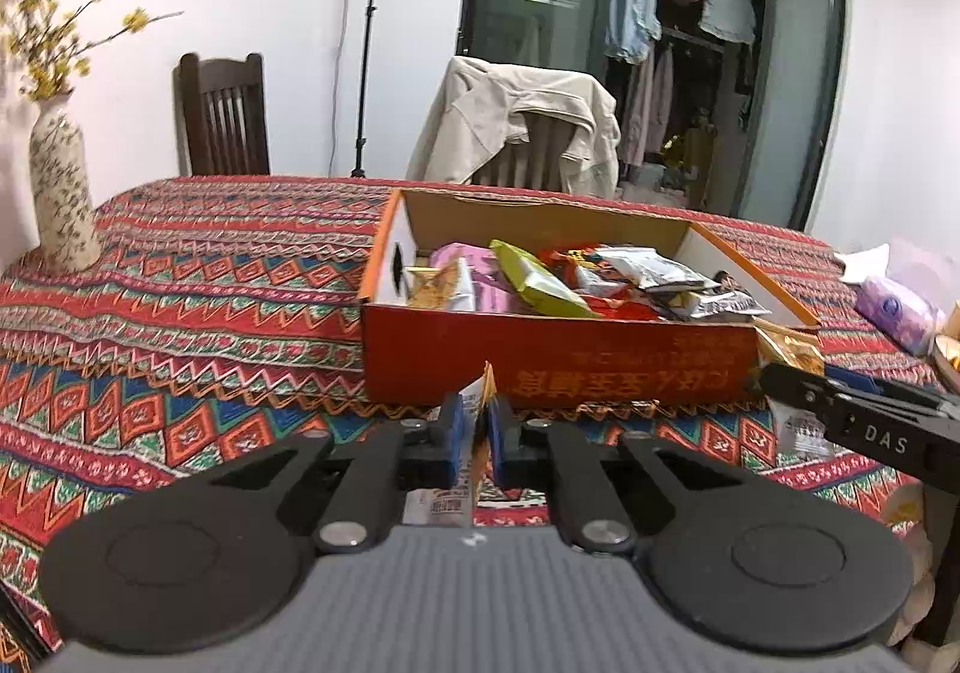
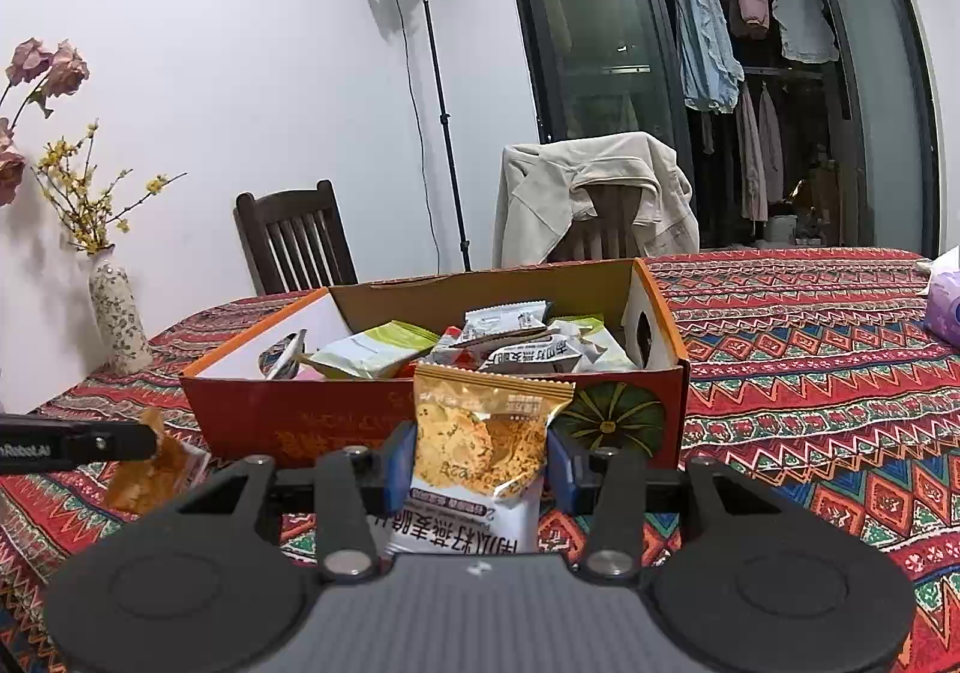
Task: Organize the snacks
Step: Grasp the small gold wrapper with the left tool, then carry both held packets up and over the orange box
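At the far left edge of the worktop point(image 1: 180, 277) a patterned vase point(image 1: 60, 193) with yellow sprigs stands upright, well apart from everything else; between it and the box lies a broad stretch of bare striped cloth. The left gripper point(image 1: 478, 436) is clamped on a thin snack packet point(image 1: 474, 415), held edge-on between its blue pads just before the box's near wall. The orange cardboard box point(image 1: 540, 361) sits mid-worktop, lid off, heaped with snack packets point(image 1: 576, 283) that rise to about its rim. To its right, the right gripper point(image 2: 478, 460) grips a golden cracker packet point(image 2: 480, 433) by its sides, upright, close to the box's near wall. Further right the cloth lies open as far as a purple tissue pack point(image 2: 945, 307) at the right edge. Behind the worktop stand a dark wooden chair point(image 2: 294, 241) and another draped with a beige jacket point(image 2: 594, 193).
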`<state>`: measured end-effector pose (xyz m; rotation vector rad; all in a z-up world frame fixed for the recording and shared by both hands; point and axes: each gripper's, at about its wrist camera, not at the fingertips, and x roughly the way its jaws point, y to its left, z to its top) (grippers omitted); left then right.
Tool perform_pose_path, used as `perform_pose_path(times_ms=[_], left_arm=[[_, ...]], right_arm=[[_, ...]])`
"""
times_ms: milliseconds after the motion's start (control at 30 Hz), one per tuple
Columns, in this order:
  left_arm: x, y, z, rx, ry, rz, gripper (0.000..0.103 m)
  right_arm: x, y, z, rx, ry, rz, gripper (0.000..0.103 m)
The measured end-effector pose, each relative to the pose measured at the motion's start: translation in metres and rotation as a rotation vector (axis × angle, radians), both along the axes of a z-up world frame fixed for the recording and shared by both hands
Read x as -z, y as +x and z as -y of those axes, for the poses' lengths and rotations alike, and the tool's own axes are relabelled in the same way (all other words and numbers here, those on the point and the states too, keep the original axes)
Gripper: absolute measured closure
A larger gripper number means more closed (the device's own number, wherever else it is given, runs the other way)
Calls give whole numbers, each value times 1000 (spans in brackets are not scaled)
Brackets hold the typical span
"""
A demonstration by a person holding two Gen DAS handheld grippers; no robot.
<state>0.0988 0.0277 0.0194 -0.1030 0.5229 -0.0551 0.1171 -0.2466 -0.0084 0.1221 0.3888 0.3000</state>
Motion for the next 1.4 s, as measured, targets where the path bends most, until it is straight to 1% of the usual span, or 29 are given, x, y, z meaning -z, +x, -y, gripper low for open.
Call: perform_pose_path(times_ms=[167,233,367,467,533,600,667,833,900,1000,1167,1400], left_arm=[[2,-2,-20,-45,-47,0,93],[2,-2,-26,-61,-49,-1,91],[5,2,-34,-87,-49,-10,91],[9,6,-37,-77,-64,-23,89],[11,11,-36,-74,-61,-33,87],[13,16,-35,-69,-63,-43,83],[16,21,-34,-58,-65,-63,82],[27,31,-24,-48,-44,-93,83],[31,34,-23,-52,-37,-100,91],[31,33,-23,-54,-33,-88,92],[23,26,-20,-46,-22,-50,92],[-4,10,-11,-2,-16,26,92]], right_arm=[[0,1,0,4,-4,-5,59],[1,1,-1,3,-6,-4,59],[1,1,0,7,-1,-3,59],[1,0,1,7,1,-3,59],[1,0,0,6,-1,-2,59],[1,0,0,6,1,0,59],[1,0,0,6,1,0,59],[1,-1,1,3,1,-1,59],[1,-1,0,2,0,0,59],[1,-1,0,0,1,-2,59],[1,0,0,-7,2,-6,59],[-7,-3,-4,-17,-7,21,59]])
